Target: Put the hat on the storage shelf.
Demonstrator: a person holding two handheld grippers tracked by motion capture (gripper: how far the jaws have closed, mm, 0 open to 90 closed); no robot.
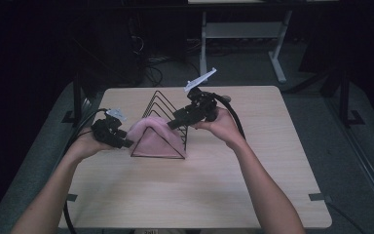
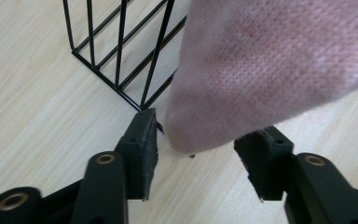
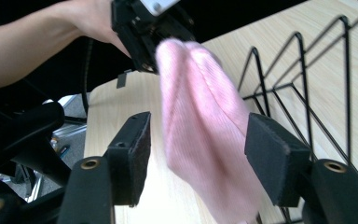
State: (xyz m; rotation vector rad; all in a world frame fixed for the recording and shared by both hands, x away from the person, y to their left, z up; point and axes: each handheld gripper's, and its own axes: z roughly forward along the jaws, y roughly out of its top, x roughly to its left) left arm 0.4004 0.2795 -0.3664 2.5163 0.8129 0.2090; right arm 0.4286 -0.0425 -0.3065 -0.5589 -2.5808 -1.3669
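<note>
Draping over the wire rack (image 1: 168, 105) mid-tabletop (image 1: 199, 190), the pink cloth (image 1: 148, 139) covers the rack's front. Left of the rack, the left claw (image 1: 125, 143) stands apart around the cloth's corner, pads clear. Right of the rack's peak, the right claw (image 1: 171, 123) gapes, cloth between, untouched. Bare tabletop lies near the person.

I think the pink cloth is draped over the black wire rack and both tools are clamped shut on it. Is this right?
Not quite. The pink cloth is draped over the black wire rack, but both tools stand open: in each gripper view the pads are apart from the cloth, left tool and right tool.
</note>
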